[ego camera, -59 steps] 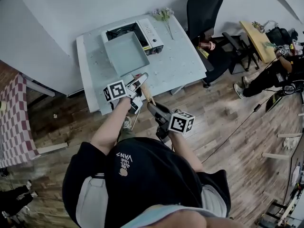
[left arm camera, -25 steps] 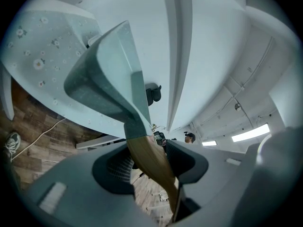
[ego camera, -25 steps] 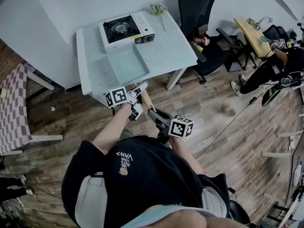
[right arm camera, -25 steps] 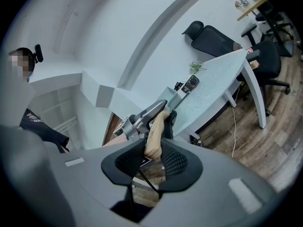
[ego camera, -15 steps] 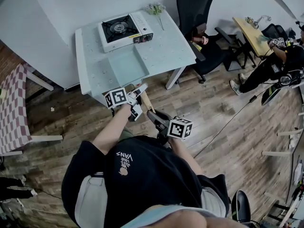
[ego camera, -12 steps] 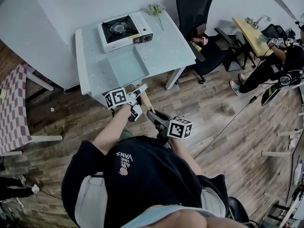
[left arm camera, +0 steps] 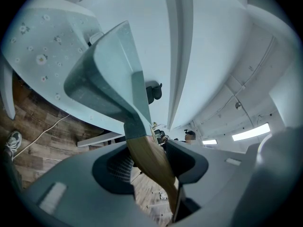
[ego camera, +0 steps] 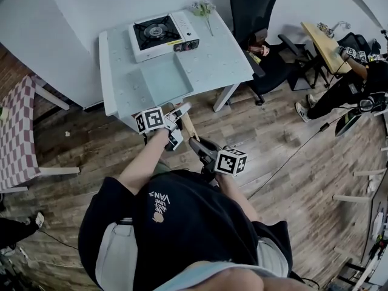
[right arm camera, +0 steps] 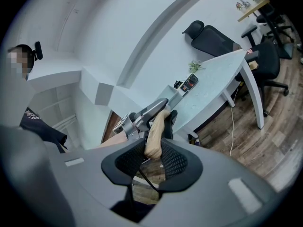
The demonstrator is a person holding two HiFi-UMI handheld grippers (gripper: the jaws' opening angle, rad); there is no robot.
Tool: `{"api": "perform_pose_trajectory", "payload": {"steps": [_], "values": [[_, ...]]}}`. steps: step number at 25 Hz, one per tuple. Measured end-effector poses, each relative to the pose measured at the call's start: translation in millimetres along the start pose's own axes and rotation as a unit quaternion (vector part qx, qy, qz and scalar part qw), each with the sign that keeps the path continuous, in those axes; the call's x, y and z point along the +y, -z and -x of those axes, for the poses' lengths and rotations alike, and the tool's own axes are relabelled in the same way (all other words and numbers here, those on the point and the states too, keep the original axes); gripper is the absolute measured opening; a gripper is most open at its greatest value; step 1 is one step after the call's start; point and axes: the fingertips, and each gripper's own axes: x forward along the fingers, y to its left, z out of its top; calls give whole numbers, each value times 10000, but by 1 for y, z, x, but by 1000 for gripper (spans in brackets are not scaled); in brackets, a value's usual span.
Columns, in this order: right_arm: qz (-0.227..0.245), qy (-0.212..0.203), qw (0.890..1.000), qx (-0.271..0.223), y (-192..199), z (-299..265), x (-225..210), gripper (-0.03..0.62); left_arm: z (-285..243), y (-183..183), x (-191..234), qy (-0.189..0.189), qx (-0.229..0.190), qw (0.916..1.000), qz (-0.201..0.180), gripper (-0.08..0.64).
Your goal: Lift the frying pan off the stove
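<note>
The frying pan is square and pale blue-green, with a wooden handle. It hangs over the front half of the white table, apart from the black-topped stove at the back. My left gripper is shut on the handle close to the pan. My right gripper is shut on the handle's near end. In the left gripper view the pan rises tilted from the handle between my left gripper's pads. In the right gripper view the handle's end sits in my right gripper.
A sprig of flowers lies at the table's back right corner. A black office chair stands right of the table. A checkered cloth is at the far left. A person sits at the right by a wooden desk.
The pan has come off the stove toward me and now hangs over the table's front half. In the last second it has barely moved. Both grippers stay on the handle.
</note>
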Motion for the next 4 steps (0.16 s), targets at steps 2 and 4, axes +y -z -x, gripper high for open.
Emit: {"api": "perform_pose_trajectory", "payload": {"steps": [2, 4], "values": [[2, 8, 10000, 0, 1, 0, 0, 110, 1, 1, 0, -3, 2, 10000, 4, 184], [2, 16, 10000, 3, 2, 0, 0, 110, 1, 1, 1, -11, 4, 10000, 8, 184]]}}
